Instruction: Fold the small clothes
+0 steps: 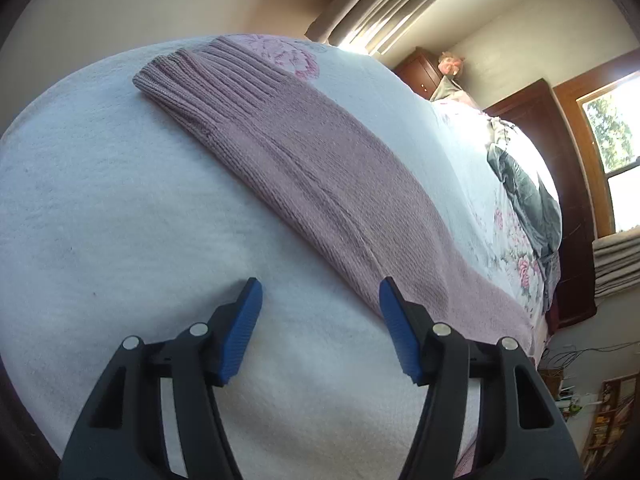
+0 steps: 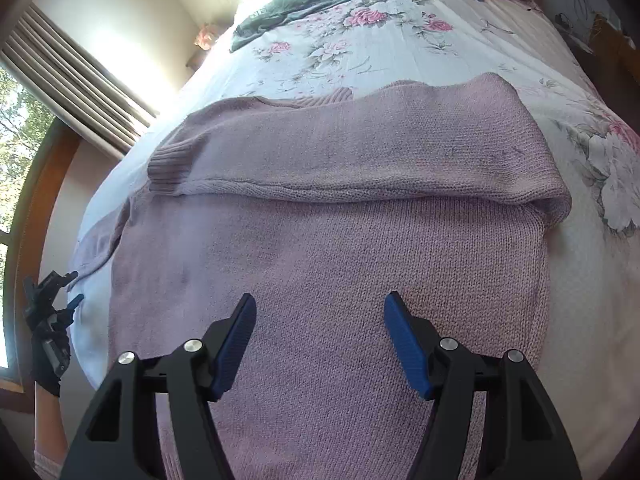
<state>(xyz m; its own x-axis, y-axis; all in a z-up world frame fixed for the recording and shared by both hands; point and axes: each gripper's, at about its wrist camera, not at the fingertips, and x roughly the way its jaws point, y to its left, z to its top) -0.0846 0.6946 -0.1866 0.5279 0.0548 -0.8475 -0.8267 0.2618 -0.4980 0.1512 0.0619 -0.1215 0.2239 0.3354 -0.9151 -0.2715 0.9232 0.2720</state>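
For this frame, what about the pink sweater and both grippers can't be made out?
- Pink sweater: near hem, right wrist view, cut off by the bottom edge behind the right gripper.
- Sleeve: its join to the body, left wrist view, runs off past the bed's edge.
- Left gripper: tiny in the right wrist view.

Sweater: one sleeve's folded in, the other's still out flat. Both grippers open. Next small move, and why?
Probably close the left gripper on the outstretched sleeve and fold it across the sweater. That sleeve lies flat on the bedspread just past the open jaws, while the other sleeve already lies across the body. The right gripper hovers open over the body, holding nothing.
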